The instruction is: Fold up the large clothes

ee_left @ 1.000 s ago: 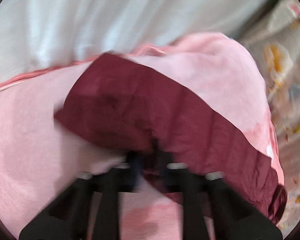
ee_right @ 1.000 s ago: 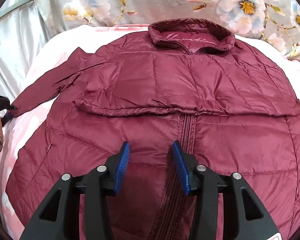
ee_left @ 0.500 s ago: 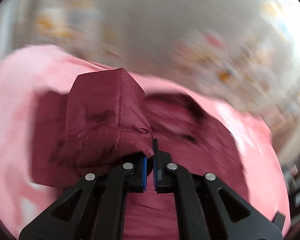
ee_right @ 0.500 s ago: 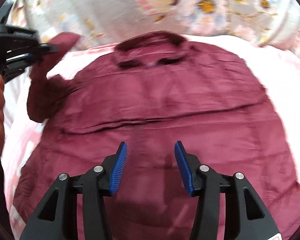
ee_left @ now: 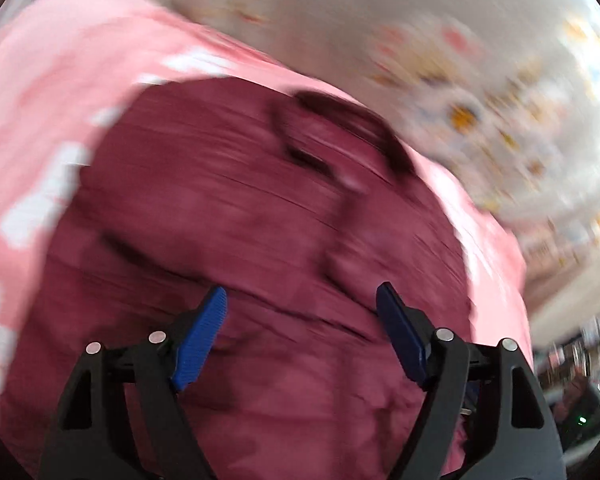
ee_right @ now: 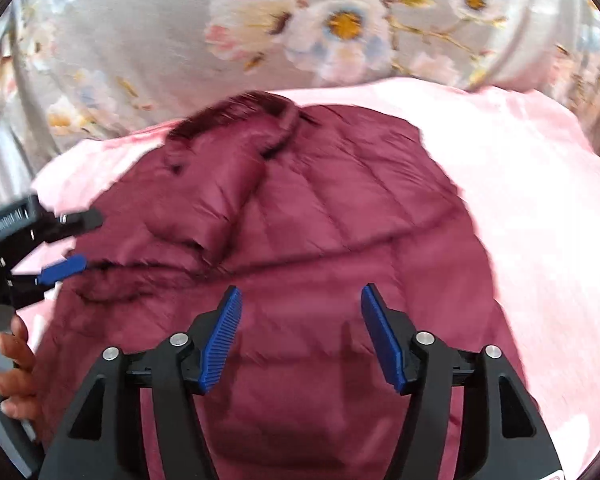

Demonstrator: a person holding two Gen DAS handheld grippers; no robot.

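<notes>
Right tongs (ee_right: 300, 340): released, jaws just widened, nothing between them, above the jacket's lower front.
Left tongs (ee_left: 300, 332): just sprung apart, empty, over the jacket.
Jacket (ee_right: 340, 240): maroon, flat on the pink sheet (ee_right: 540, 220), one sleeve (ee_right: 228, 200) folded across its chest.
Collar (ee_right: 240, 112): far end, by the floral cloth (ee_right: 160, 40).

Bed's under my fingers, covered w/ a pink blanket (ee_right: 540, 208) that has paler white patches. Maroon puffer jacket (ee_right: 340, 216) lies right on it, spread front-up beneath my right fingers, collar (ee_right: 240, 114) at the far end from them. One sleeve (ee_right: 220, 204) is folded in across the chest, ahead & left of my right fingers. Bare pink shows to the right of them. Beyond the collar, a grey floral cloth (ee_right: 180, 40) meets the blanket's far edge.
</notes>
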